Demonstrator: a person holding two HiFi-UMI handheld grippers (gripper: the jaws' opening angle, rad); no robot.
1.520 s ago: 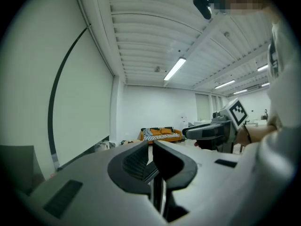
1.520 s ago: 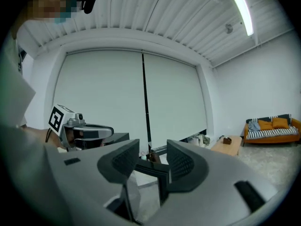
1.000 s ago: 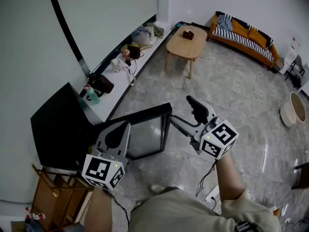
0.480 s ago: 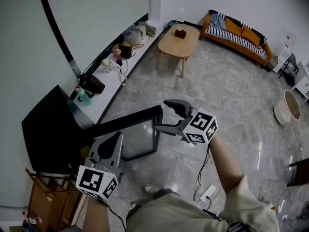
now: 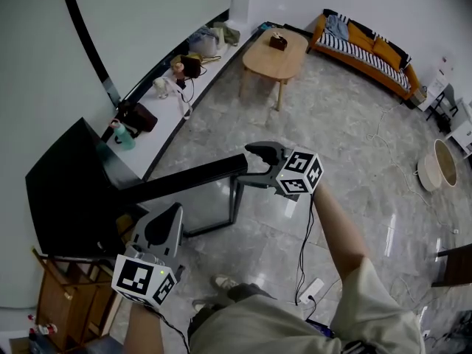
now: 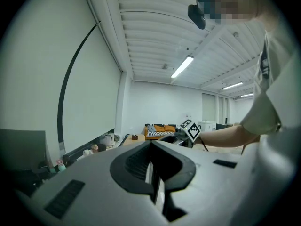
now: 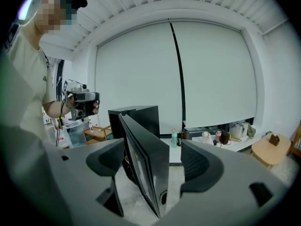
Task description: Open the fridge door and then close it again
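The black fridge (image 5: 63,198) stands at the left with its door (image 5: 192,177) swung out to the right. My right gripper (image 5: 252,167) is at the door's free end. Its jaws are open and stand on either side of the door edge (image 7: 149,173), with a gap between the pads and the door on both sides. In the right gripper view the fridge body (image 7: 138,117) shows behind the door. My left gripper (image 5: 158,231) hangs low in front of the fridge, shut and empty, and its shut jaws (image 6: 153,173) point across the room.
A low white shelf (image 5: 158,116) with bottles and bags runs along the wall behind the fridge. A wooden coffee table (image 5: 274,54) and an orange sofa (image 5: 369,43) stand farther off. A wooden rack (image 5: 66,301) sits by the fridge. A power strip (image 5: 313,290) lies on the floor.
My right gripper has come down and to the left, from above the door to astride its free edge. The left gripper has sunk a little. The door has not visibly moved.
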